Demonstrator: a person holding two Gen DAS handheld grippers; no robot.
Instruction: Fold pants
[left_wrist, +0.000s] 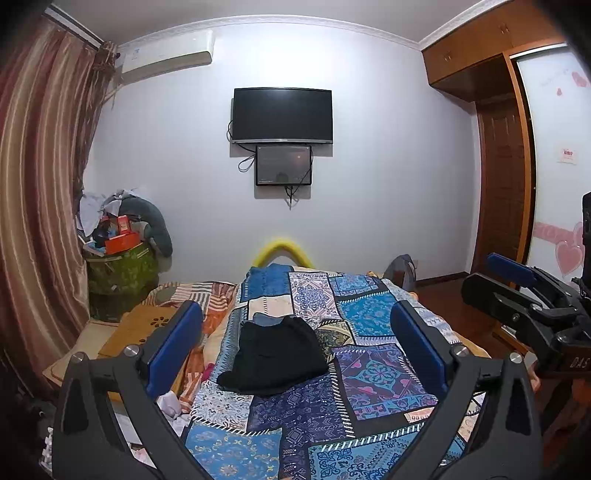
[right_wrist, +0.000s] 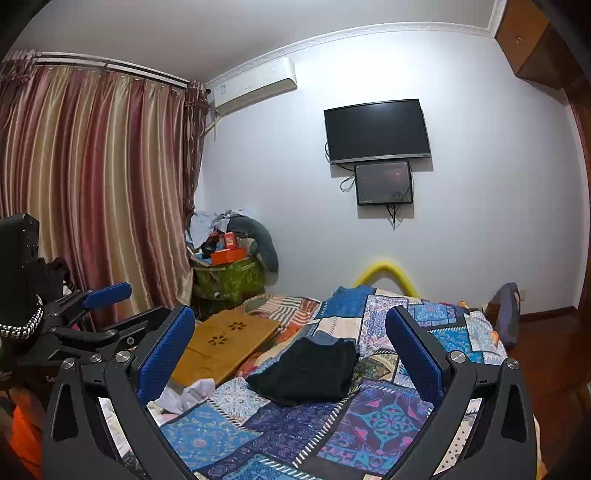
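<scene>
Left wrist: both tools (left_wrist: 295, 332) (right_wrist: 290, 336) level above bed, jaws wide; pants (left_wrist: 275, 360) folded.

Left gripper (left_wrist: 295, 343) and right gripper (right_wrist: 290, 349) hovering side by side, raised, both pointing forward; blue-padded fingers (left_wrist: 175, 347) spread wide on each, gripping nothing. Right gripper also showing at far right of left-wrist view.

Pale wall (left_wrist: 388, 155), mounted television (left_wrist: 282, 114), striped curtains (right_wrist: 92, 177), wooden wardrobe (left_wrist: 491, 74), patchwork-covered bed (left_wrist: 369, 321)
</scene>
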